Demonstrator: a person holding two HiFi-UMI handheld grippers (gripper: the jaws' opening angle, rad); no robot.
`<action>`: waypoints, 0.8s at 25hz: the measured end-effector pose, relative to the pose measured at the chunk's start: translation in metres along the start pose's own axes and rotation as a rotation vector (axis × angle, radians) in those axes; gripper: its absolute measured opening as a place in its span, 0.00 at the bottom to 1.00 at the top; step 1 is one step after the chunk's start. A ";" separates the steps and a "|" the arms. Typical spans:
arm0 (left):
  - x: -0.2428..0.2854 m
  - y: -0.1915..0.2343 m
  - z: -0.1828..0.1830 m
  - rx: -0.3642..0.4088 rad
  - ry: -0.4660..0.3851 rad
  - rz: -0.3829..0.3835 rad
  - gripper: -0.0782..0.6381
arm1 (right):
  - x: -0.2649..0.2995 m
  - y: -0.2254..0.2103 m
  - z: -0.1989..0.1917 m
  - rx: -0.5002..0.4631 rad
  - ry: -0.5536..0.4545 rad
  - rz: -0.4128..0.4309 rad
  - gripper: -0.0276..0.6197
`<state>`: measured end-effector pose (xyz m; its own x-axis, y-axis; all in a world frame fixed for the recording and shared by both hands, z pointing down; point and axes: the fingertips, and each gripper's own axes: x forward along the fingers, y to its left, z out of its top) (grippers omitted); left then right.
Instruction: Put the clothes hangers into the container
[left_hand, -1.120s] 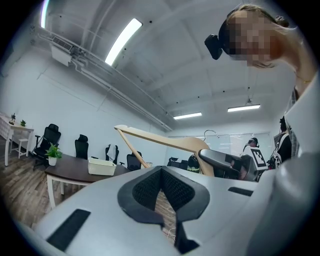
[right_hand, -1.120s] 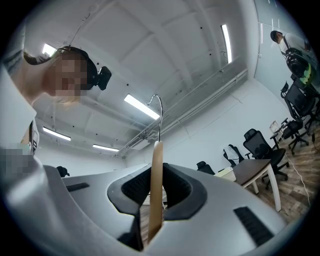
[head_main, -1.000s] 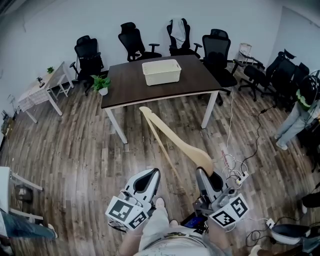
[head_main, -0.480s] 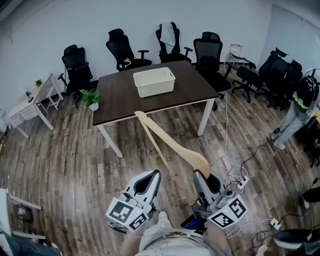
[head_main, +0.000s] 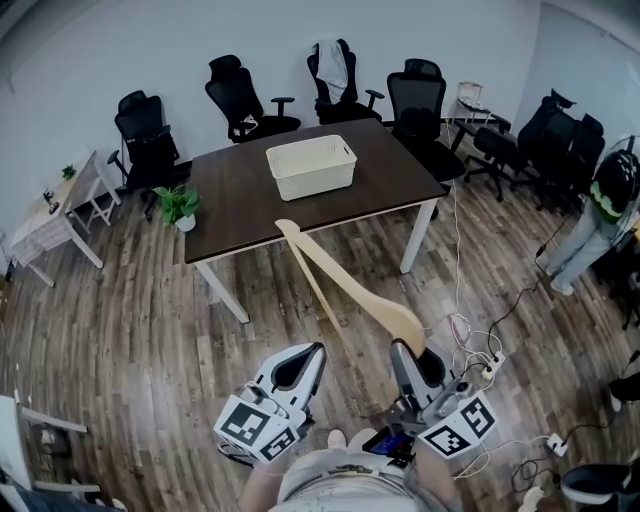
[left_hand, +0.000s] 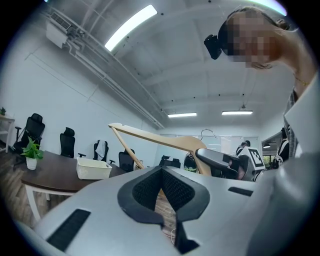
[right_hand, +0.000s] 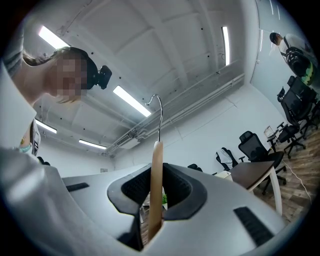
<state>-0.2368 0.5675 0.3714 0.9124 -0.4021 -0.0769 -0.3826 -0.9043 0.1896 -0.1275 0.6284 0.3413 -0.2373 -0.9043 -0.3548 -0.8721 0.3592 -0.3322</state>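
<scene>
My left gripper (head_main: 300, 362) idle, my right gripper (head_main: 409, 357) gripping.
Both low before me: left level, jaws together, empty; right tilted up, clamped on a wooden clothes hanger (head_main: 345, 285).

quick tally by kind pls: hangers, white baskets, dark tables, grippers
wooden hanger: 1
white basket: 1
dark table: 1
grippers: 2, left gripper and right gripper
total: 5
</scene>
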 end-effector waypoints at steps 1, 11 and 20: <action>0.001 0.004 0.000 -0.003 0.004 0.000 0.12 | 0.005 -0.002 -0.001 0.000 0.002 -0.004 0.14; 0.017 0.059 0.010 -0.017 -0.015 0.057 0.12 | 0.063 -0.028 -0.014 0.020 0.028 0.027 0.14; 0.079 0.116 0.027 0.002 -0.031 0.113 0.12 | 0.141 -0.076 -0.015 0.046 0.059 0.120 0.14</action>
<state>-0.2129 0.4272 0.3605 0.8586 -0.5055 -0.0856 -0.4828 -0.8533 0.1967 -0.1017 0.4699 0.3298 -0.3651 -0.8655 -0.3430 -0.8158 0.4749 -0.3301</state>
